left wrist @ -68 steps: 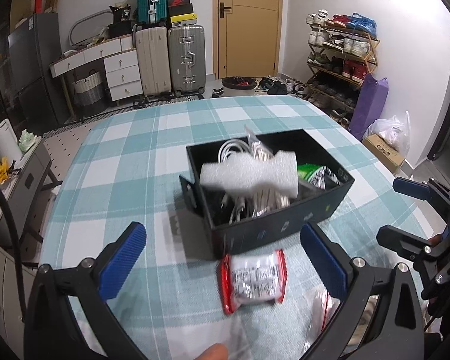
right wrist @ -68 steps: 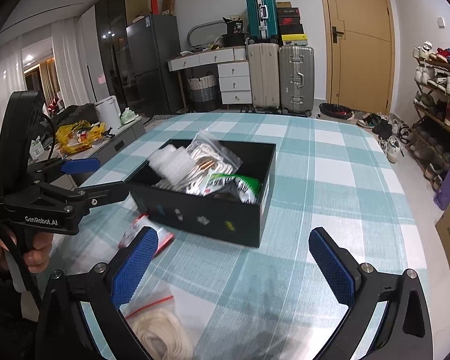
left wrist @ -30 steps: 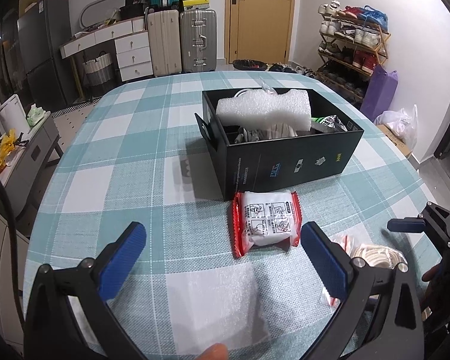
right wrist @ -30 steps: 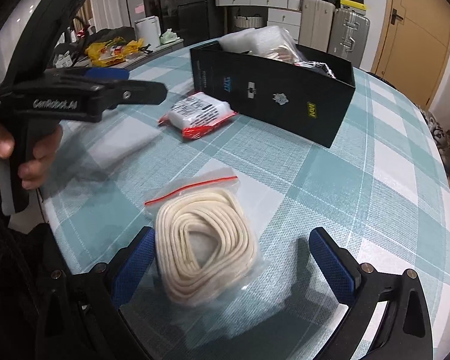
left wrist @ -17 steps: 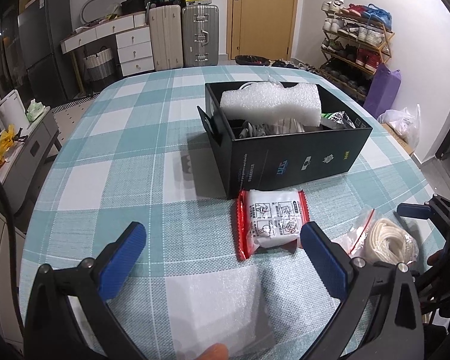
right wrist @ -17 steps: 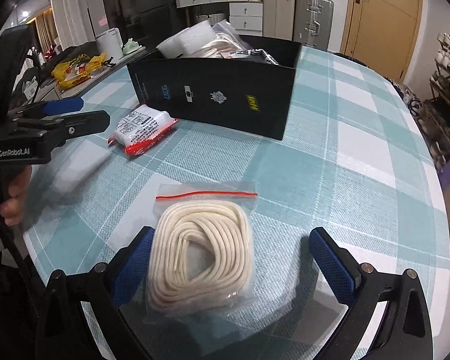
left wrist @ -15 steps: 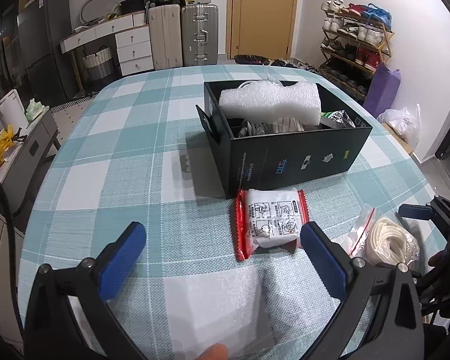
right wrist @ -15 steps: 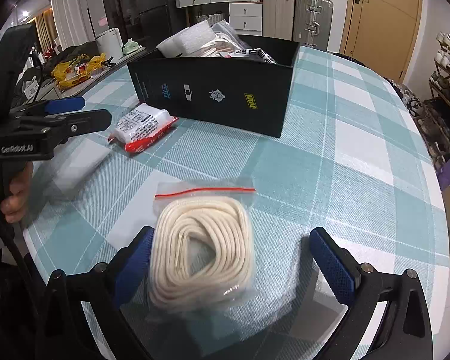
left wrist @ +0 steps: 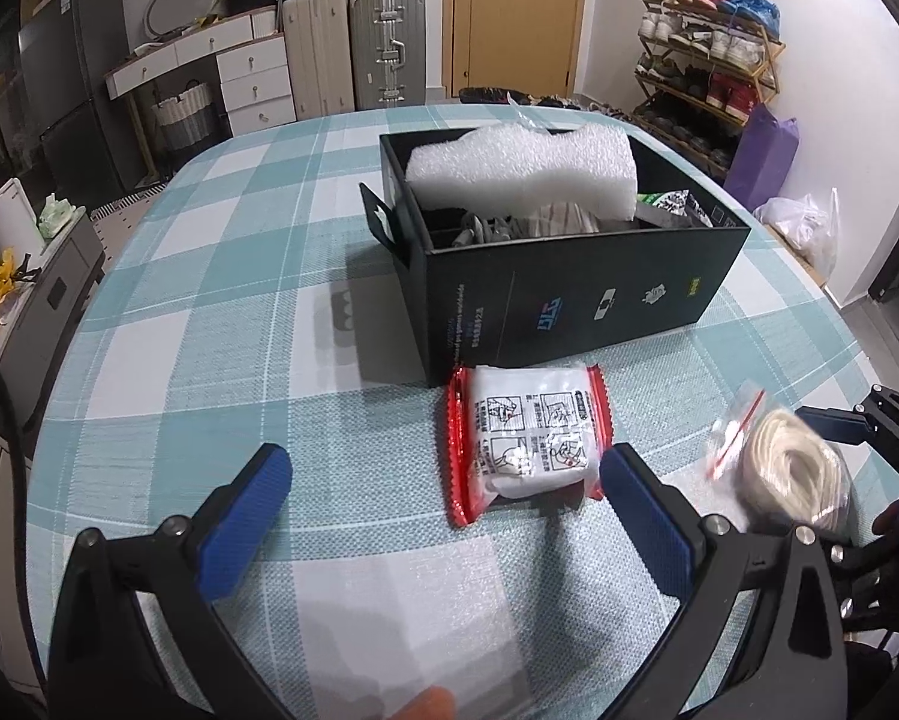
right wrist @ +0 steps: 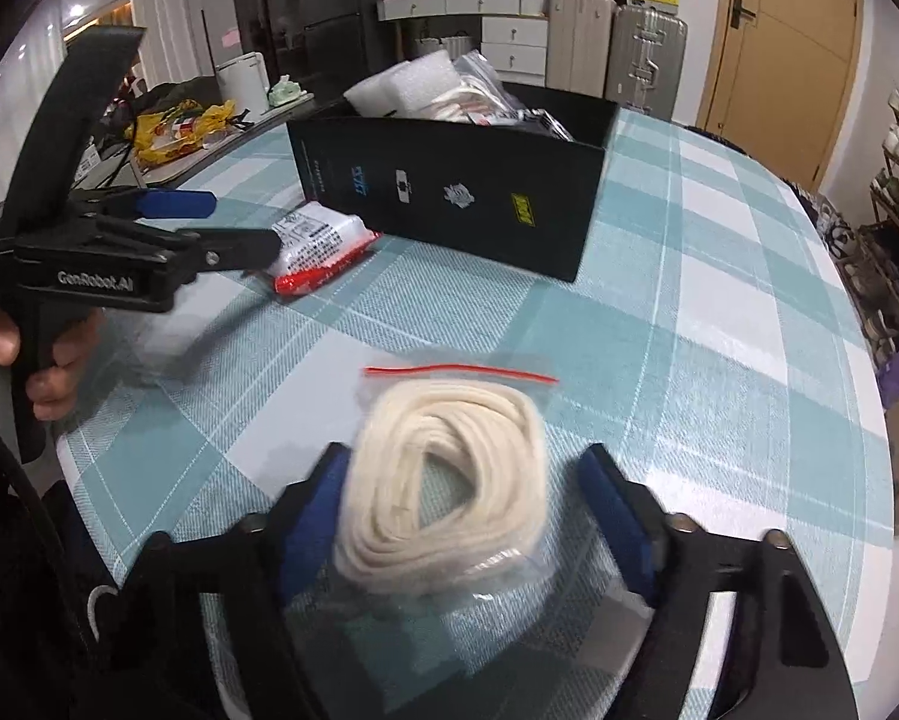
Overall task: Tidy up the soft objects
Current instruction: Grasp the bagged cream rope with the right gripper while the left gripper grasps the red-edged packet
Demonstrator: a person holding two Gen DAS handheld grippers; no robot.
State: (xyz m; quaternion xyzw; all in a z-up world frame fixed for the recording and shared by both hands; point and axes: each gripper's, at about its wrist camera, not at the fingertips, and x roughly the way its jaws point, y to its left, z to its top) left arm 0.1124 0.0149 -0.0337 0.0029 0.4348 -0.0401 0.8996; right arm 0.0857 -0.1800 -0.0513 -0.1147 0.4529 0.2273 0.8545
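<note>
A clear zip bag of coiled cream rope (right wrist: 449, 480) lies on the checked tablecloth between the fingers of my right gripper (right wrist: 467, 516), whose jaws are partly closed around it; it also shows in the left wrist view (left wrist: 791, 480). A red-edged white packet (left wrist: 527, 438) lies in front of the black box (left wrist: 569, 312), which holds a white foam block (left wrist: 521, 174), cables and a green packet. My left gripper (left wrist: 443, 516) is open and empty, just short of the packet, over a thin foam sheet (left wrist: 389, 630). It shows in the right wrist view (right wrist: 209, 228).
The round table's edge (right wrist: 869, 480) curves close on the right. Behind the table stand suitcases (left wrist: 353, 42), a drawer unit (left wrist: 239, 78), a door and a shoe rack (left wrist: 707, 48). A low cabinet (left wrist: 29, 276) stands left of the table.
My right gripper's jaws have narrowed around the rope bag and moved closer over it. My left gripper has edged forward towards the red-edged packet.
</note>
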